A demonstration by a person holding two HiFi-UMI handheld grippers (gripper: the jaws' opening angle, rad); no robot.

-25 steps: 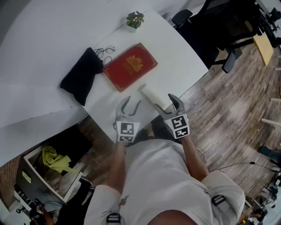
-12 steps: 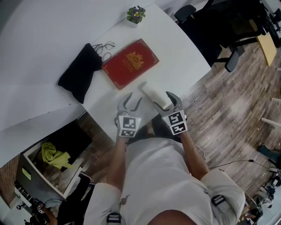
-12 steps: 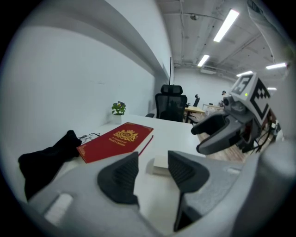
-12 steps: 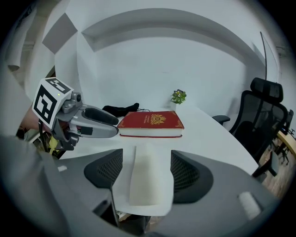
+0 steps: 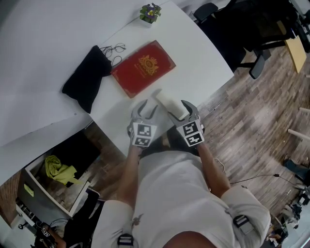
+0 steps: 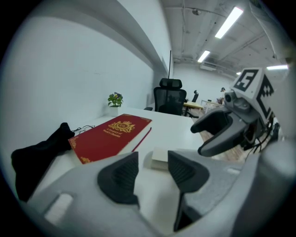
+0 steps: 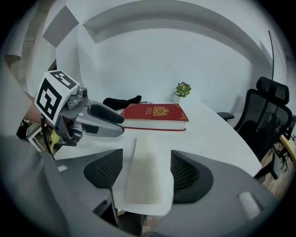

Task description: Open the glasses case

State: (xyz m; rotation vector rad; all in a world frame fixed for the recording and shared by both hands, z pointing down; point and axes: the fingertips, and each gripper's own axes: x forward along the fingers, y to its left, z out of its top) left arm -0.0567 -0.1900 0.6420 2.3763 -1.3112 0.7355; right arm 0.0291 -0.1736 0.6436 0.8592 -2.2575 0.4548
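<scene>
Item: pale glasses case (image 7: 145, 178), closed, lying flat at the near edge of a white table (image 5: 203, 58), set lengthwise between the jaws of the right gripper (image 7: 145, 175), which stand wide on either side with a gap showing at each flank. Left gripper (image 6: 152, 173): jaws likewise apart and holding nothing, just beside the right gripper, with the end of the case lying just past its tips. Also on the table, farther back: red book (image 5: 143, 68), black pouch (image 5: 87, 80), eyeglasses (image 5: 115, 50), small potted plant (image 5: 150, 13).
</scene>
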